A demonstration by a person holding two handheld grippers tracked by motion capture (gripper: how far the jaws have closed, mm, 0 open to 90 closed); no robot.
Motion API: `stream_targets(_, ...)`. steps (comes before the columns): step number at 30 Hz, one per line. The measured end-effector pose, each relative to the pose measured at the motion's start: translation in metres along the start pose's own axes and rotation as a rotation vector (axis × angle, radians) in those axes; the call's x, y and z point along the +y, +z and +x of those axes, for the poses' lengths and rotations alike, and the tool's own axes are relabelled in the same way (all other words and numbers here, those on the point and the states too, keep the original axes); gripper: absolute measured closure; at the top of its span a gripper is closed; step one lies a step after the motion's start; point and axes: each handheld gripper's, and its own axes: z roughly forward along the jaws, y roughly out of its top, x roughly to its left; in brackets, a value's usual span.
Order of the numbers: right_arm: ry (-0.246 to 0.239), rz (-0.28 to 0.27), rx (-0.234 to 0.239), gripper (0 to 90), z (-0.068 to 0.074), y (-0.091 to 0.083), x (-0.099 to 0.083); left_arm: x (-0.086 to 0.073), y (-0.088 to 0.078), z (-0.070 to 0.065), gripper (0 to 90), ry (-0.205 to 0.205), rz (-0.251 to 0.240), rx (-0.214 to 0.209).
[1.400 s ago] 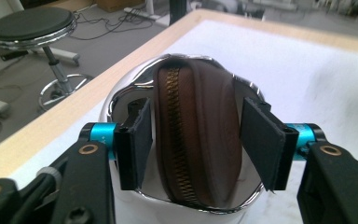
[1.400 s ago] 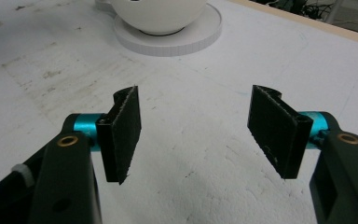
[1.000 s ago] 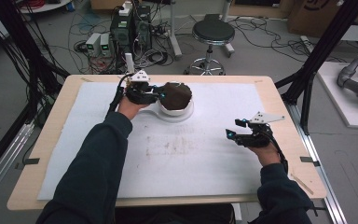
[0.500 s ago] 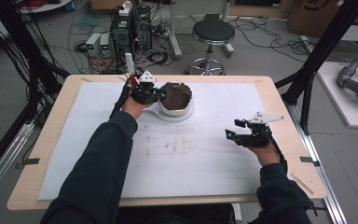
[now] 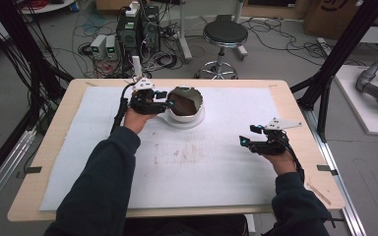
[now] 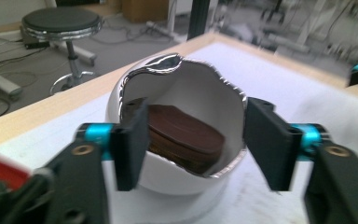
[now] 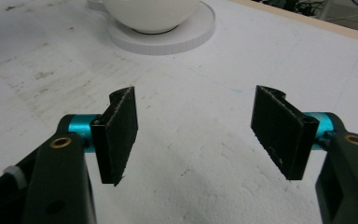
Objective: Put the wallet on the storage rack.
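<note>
High view, left to right. The left gripper (image 5: 170,104) is held at the far left part of the white mat (image 5: 78,162), its tips at the near-left rim of a white cup (image 5: 186,103) that stands on a white saucer (image 5: 197,120). In the left gripper view the jaws are spread wide, one pad on each side of the cup's mouth (image 6: 182,116) and neither visibly touching it. The cup is tipped toward this camera. Its silver-edged rim is wavy, and a brown, layered mass (image 6: 184,135) lies inside.

The centre of the mat, with faint brown stains (image 5: 182,155), lies open between the two hands. The mat stops short of the wooden table edge (image 5: 295,113), which shows as a bare border.

The right gripper (image 5: 246,138) hovers near the right side of the mat, well apart from the cup. In the right gripper view its jaws stand apart over bare mat (image 7: 191,154), with the saucer (image 7: 168,39) beyond.
</note>
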Motion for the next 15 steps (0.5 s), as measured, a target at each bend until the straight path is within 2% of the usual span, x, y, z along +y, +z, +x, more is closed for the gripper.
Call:
stream_targets(4,0.009,0.004,-0.034,27.3,-0.002,-0.001,0.000,-0.012,-0.025,-0.007,31.6,-0.032,-0.084,-0.024)
stream_targets(7,0.006,0.012,-0.058,25.5,-0.003,0.000,-0.001,-0.025,-0.042,-0.012,30.4,-0.034,-0.117,-0.024)
stream_targets(12,-0.002,0.026,-0.089,24.3,-0.003,-0.001,-0.002,-0.042,-0.064,-0.015,27.2,-0.026,-0.136,0.019)
stream_targets(15,0.001,0.021,-0.096,24.2,-0.004,-0.003,-0.002,-0.051,-0.074,-0.016,25.3,-0.010,-0.120,0.039)
